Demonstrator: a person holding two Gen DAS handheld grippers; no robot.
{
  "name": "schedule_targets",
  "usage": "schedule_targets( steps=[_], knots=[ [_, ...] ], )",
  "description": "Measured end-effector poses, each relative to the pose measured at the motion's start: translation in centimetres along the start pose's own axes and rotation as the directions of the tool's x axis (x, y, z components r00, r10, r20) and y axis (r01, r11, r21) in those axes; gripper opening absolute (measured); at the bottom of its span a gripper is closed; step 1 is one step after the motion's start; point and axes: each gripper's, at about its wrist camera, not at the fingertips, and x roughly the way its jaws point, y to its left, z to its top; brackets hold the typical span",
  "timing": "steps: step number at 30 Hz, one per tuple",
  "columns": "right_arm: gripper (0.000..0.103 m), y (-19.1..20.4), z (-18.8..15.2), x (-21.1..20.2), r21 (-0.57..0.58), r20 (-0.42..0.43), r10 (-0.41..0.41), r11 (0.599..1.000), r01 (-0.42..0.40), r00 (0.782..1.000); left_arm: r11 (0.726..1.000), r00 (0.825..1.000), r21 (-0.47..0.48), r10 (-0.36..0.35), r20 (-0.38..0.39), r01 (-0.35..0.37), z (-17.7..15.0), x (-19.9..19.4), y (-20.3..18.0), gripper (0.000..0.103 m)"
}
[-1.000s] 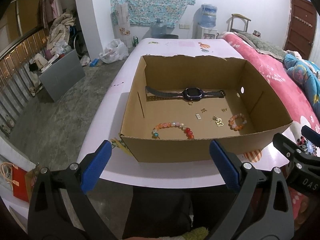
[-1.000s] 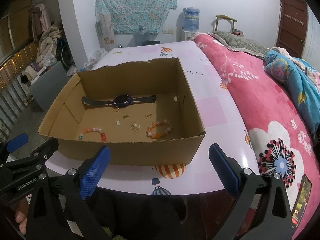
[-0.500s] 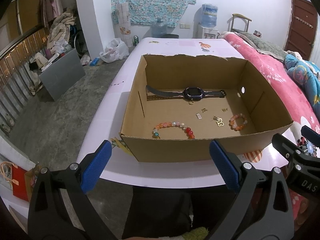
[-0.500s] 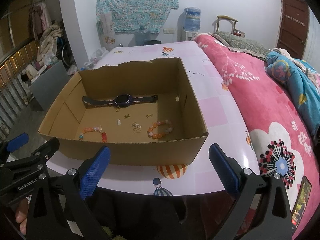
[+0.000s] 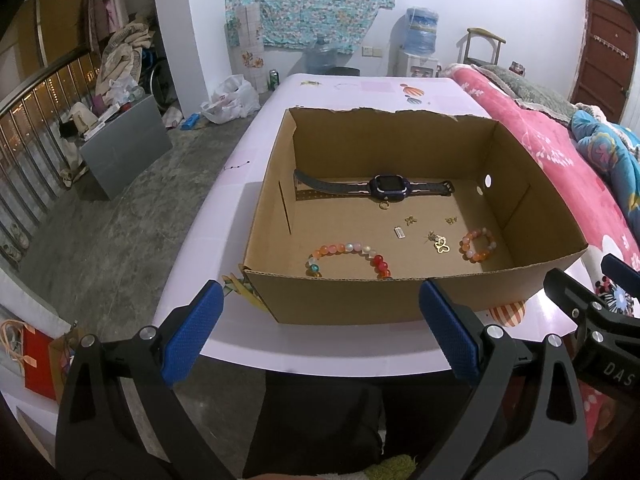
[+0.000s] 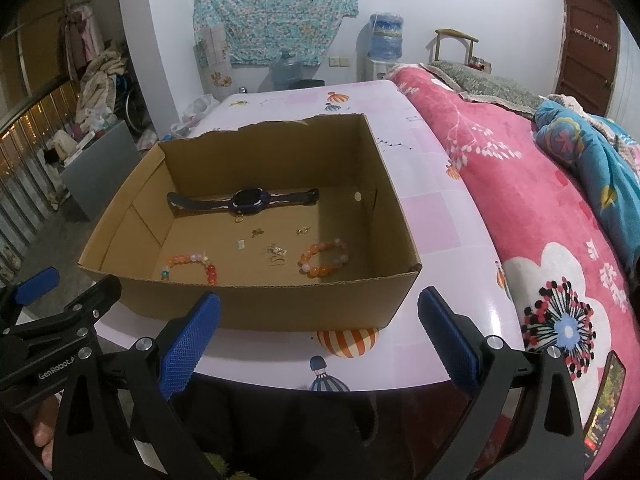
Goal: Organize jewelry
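Both claws have edged slightly closer to the box [image 5: 360,300]; nothing inside shifted. Left claw [image 5: 320,332] and right claw [image 6: 318,336] hang wide apart, empty. A dark watch [image 5: 388,188], two orange bead bracelets [image 5: 348,256] and small gold charms [image 5: 440,242] lie on the box floor, on the tabletop [image 5: 224,200].

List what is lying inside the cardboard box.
Inside the cardboard box: a smartwatch along the far wall, a gold ring, two beaded bracelets, and several small gold charms. The near wall hides the floor strip right behind it.
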Motion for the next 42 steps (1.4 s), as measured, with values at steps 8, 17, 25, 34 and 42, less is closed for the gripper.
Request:
schedule_targets(
  steps=[8,17,25,34,42],
  knots=[
    [0.096,-0.03,0.04,0.04,0.001,-0.001,0.002,1.000,-0.002,1.000,1.000,1.000,0.001,0.000,0.001,0.000,0.04,0.01,-0.06,0.095],
    [0.096,-0.04,0.01,0.11,0.004,-0.001,0.004,1.000,-0.004,1.000,1.000,1.000,0.000,0.001,0.000,-0.001,0.03,0.00,-0.12,0.095],
    [0.096,0.01,-0.11,0.21,0.006,-0.005,0.006,1.000,-0.006,1.000,1.000,1.000,-0.006,0.004,-0.006,-0.004,-0.17,-0.13,-0.01,0.095],
    [0.096,-0.04,-0.18,0.31,0.009,-0.006,0.008,1.000,-0.008,1.000,1.000,1.000,-0.009,0.004,-0.009,-0.004,-0.25,-0.18,0.02,0.095],
    [0.096,-0.10,-0.26,0.37,0.010,-0.005,0.008,1.000,-0.008,1.000,1.000,1.000,-0.011,0.004,-0.010,-0.004,-0.20,-0.18,0.01,0.095]
  ],
)
